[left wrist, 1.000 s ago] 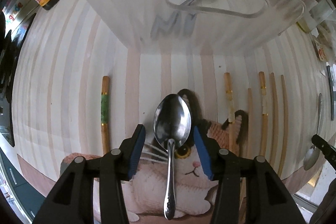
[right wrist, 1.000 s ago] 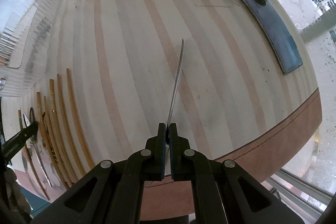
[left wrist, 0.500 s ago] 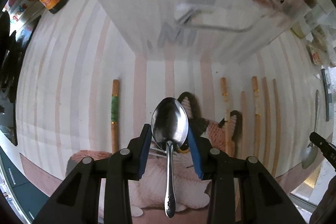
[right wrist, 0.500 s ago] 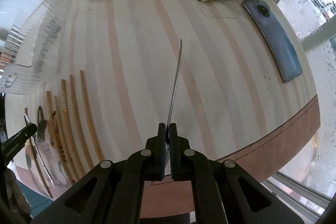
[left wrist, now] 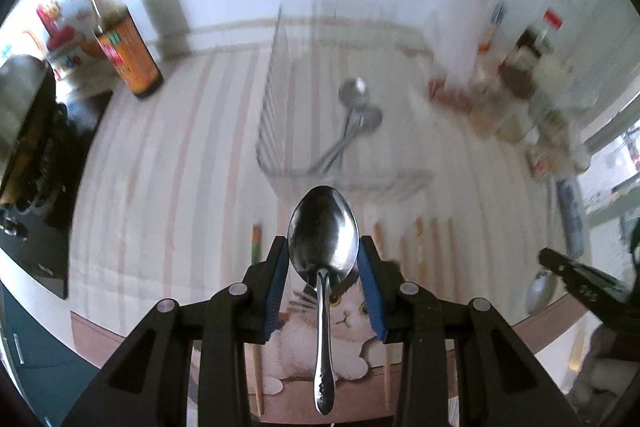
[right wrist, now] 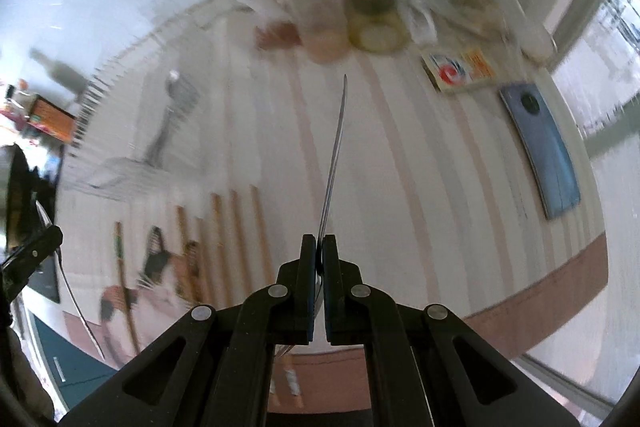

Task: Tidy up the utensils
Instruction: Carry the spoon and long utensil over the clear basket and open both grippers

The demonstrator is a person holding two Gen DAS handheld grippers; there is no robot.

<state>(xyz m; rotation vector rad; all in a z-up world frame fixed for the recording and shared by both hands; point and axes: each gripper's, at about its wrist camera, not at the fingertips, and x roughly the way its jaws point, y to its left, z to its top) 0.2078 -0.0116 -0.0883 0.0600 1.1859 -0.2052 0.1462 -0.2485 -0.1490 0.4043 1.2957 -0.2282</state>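
Steel spoon [left wrist: 323,259] pinched by the bowl edges between the blue pads [left wrist: 276,287] of the left gripper [left wrist: 323,279], bowl pointing forward, handle hanging back toward the camera over the cat picture [left wrist: 340,319] on the mat. Lifted clear of the striped table [left wrist: 160,187], well short of the clear ribbed organizer tray [left wrist: 280,115]. Two or three more spoons [left wrist: 352,123] lying inside that tray, count hard to call through the motion blur. Chopsticks [left wrist: 416,251] lined up on the mat just this side of the tray, lower ends hidden behind the gripper arms. One more with a green band [left wrist: 256,247] off to the left, mostly covered too.

Right gripper [right wrist: 320,259] clamped tight on a second spoon [right wrist: 336,155], seen edge-on so only a thin sliver sticks out ahead; impossible to tell bowl from handle in that view. Same gripper's tip [left wrist: 576,271] poking in at the right edge of the left view, with a blurry spoon bowl [left wrist: 540,291] under it.

Back of the table pretty smeared: brown sauce bottle [left wrist: 128,51] on the left readable enough, jars and containers [right wrist: 340,7] on the right basically mush. Blue phone [right wrist: 544,155] flat near the table's right edge, red and white packet [right wrist: 456,71] beside it. Tray in the right view just streaks.
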